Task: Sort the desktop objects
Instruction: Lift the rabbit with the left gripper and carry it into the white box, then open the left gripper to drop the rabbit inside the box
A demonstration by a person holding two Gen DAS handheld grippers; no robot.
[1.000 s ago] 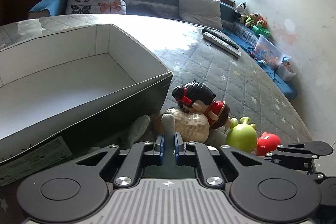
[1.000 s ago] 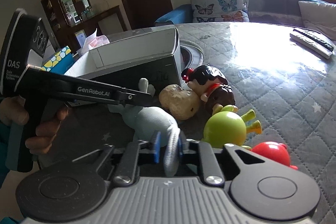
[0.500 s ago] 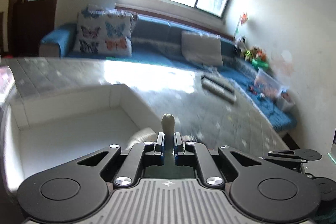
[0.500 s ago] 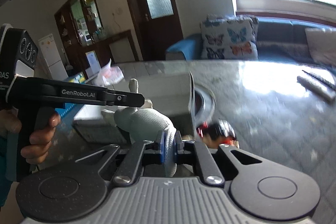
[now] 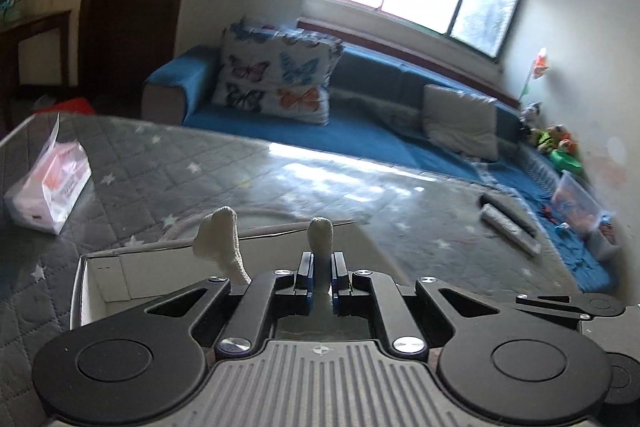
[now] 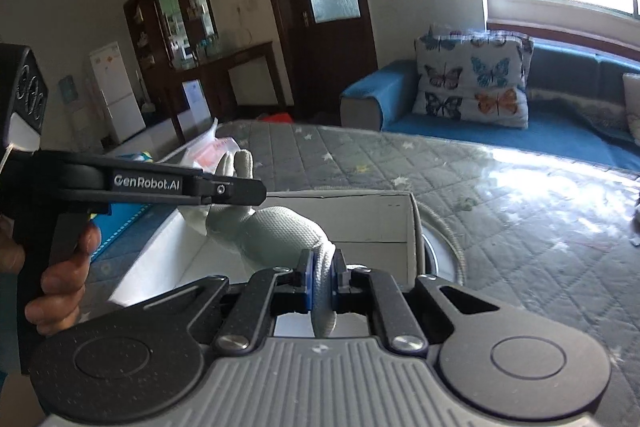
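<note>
two grippers hold a white knitted toy above an open box

the left gripper (image 5: 321, 277) pinches one limb and the right gripper (image 6: 322, 277) another, both clamped tight; the toy (image 6: 276, 233) hangs over the cardboard box (image 6: 372, 215) on the quilted table (image 6: 520, 227).

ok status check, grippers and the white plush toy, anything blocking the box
Left gripper and right gripper both shut on white plush toy. Toy held over open box. Nothing blocking the box.
</note>
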